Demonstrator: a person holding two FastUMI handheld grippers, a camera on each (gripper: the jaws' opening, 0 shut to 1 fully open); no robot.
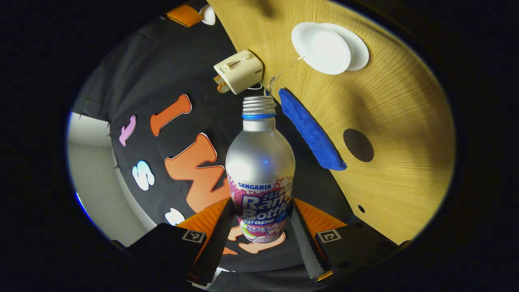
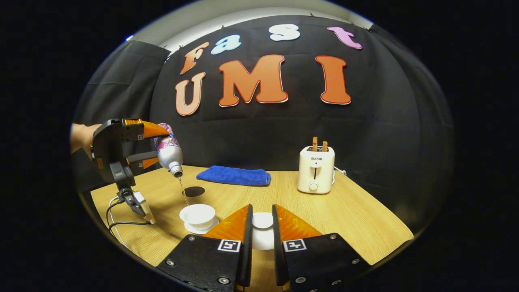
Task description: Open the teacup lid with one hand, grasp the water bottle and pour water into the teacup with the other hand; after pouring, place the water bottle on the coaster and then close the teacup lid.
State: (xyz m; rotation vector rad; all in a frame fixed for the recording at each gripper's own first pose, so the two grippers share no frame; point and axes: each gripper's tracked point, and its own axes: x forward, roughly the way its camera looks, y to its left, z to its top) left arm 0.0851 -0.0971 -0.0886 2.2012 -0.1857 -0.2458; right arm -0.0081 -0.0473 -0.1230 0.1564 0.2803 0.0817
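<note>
Silver and capless, the water bottle (image 1: pixel 260 162) is clamped at its labelled lower half between both fingers of the left gripper (image 1: pixel 259 231), tipped mouth-down so a thin stream falls into the open white teacup (image 2: pixel 198 213) on its saucer near the table's (image 2: pixel 344 219) front left edge. The right gripper (image 2: pixel 262 227) pinches the white lid (image 2: pixel 262 221) between its narrowed fingers. A dark coaster (image 2: pixel 194 191) lies beside the blue towel (image 2: pixel 234 176), near the toaster (image 2: pixel 316 169) at the back edge.
</note>
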